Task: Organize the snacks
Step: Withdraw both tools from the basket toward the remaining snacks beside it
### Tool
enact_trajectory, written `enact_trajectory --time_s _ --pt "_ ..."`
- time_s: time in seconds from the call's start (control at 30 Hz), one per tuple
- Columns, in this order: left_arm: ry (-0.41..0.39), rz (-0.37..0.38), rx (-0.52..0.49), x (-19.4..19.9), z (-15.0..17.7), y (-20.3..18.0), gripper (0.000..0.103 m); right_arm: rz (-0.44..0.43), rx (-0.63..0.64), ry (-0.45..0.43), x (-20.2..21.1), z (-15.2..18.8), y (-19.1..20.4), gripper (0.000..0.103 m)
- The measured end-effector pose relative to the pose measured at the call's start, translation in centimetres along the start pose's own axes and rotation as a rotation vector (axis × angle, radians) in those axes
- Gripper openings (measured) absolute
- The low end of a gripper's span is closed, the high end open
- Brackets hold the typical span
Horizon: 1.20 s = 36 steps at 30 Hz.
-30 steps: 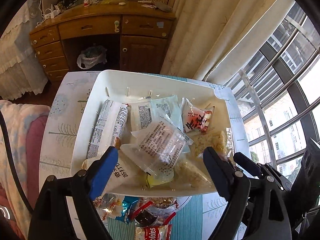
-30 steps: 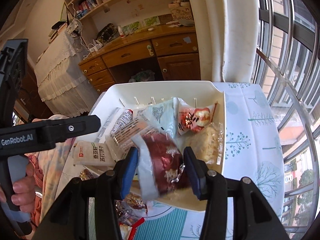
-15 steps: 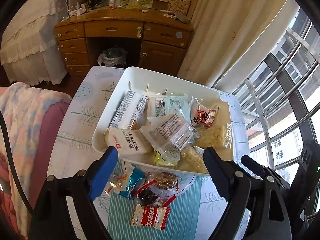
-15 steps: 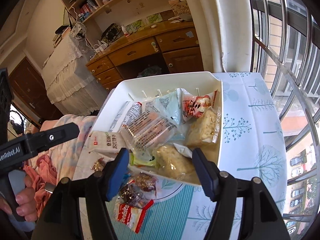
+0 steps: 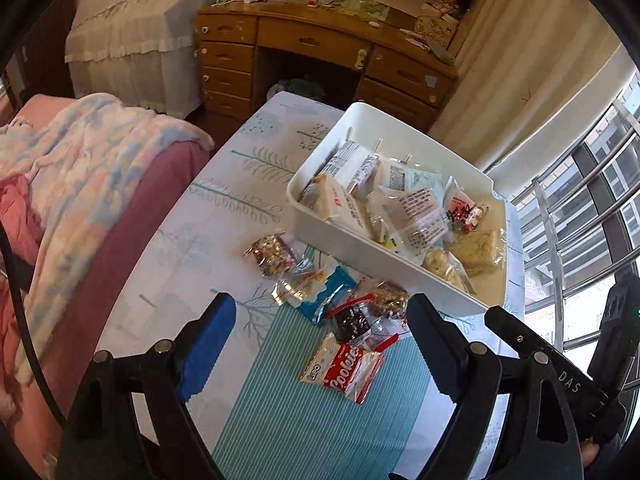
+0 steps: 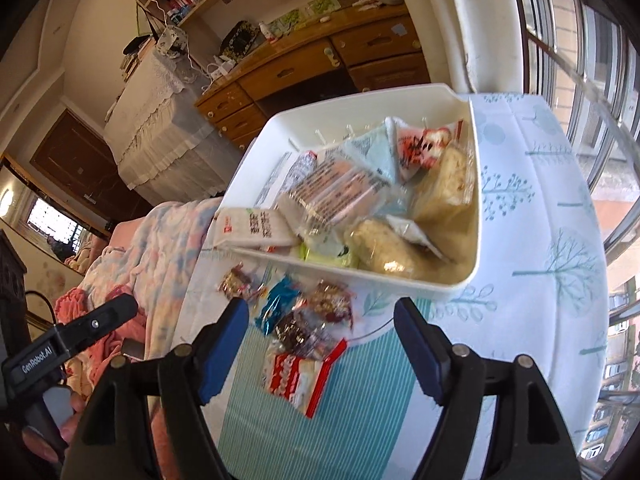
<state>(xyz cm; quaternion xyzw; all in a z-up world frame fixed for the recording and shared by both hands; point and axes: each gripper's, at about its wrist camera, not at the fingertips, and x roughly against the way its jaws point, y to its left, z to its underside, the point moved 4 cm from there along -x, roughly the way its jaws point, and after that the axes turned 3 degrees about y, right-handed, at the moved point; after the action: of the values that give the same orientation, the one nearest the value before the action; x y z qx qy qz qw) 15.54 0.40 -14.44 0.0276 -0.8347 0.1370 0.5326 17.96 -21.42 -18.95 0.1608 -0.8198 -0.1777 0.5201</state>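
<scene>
A white bin (image 5: pixel 362 258) on the table holds several snack packets. In front of it lie loose snacks: a red-and-white cookie pack (image 5: pixel 344 368), a dark chocolate pack (image 5: pixel 354 320), a blue pack (image 5: pixel 326 294) and a nut bar (image 5: pixel 272 256). My left gripper (image 5: pixel 320 304) hovers open above these, holding nothing. In the right wrist view, the right gripper (image 6: pixel 322 308) hangs over the same cookie pack (image 6: pixel 296 372) and blue pack (image 6: pixel 278 300), just short of the bin (image 6: pixel 400 280). Its jaws are opening with nothing between them.
A teal striped placemat (image 5: pixel 288 420) lies on a tree-print tablecloth (image 5: pixel 224 200). A bed with a pastel blanket (image 5: pixel 80 168) borders the table's left side. A wooden desk (image 5: pixel 320 48) stands behind, and window bars (image 5: pixel 580 208) are at the right.
My right gripper let go of a dark red packet over the bin, widened and drew back. My left gripper pulled back and leftwards, so the loose snacks came into view.
</scene>
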Motion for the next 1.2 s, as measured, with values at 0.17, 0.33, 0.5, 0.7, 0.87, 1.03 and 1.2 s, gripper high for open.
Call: enact_trajectory --time_s 0.17,0.33,0.5,0.7,0.87,1.03,1.2 --pt "0.019 -0.025 0.064 -0.2 1.9 3.1 0.086 -0.025 -0.043 0.052 -0.6 1.6 0.2 0.076" --pt "0.061 -0.036 0.097 -1.3 2.5 5.0 0.086 -0.028 -0.124 0.110 -1.6 3.1 -0.3 0.076" --pt "0.111 0.006 0.071 -2.8 2.2 6.0 0.086 0.027 -0.209 0.157 -2.6 4.9 -1.0 0.076" --pt "0.198 0.045 -0.016 -5.1 1.5 6.6 0.086 0.069 -0.364 0.217 -4.2 7.4 -1.7 0.076" --pt "0.262 0.067 -0.133 -6.9 0.2 6.8 0.086 0.056 -0.536 0.229 -5.7 9.4 -1.6 0.076" --pt "0.293 0.091 -0.248 -8.4 -1.5 6.8 0.086 0.059 -0.673 0.215 -7.1 11.0 -0.8 0.076" --pt "0.309 0.094 -0.358 -10.4 -3.2 6.7 0.086 0.078 -0.776 0.196 -8.3 12.2 0.0 0.076"
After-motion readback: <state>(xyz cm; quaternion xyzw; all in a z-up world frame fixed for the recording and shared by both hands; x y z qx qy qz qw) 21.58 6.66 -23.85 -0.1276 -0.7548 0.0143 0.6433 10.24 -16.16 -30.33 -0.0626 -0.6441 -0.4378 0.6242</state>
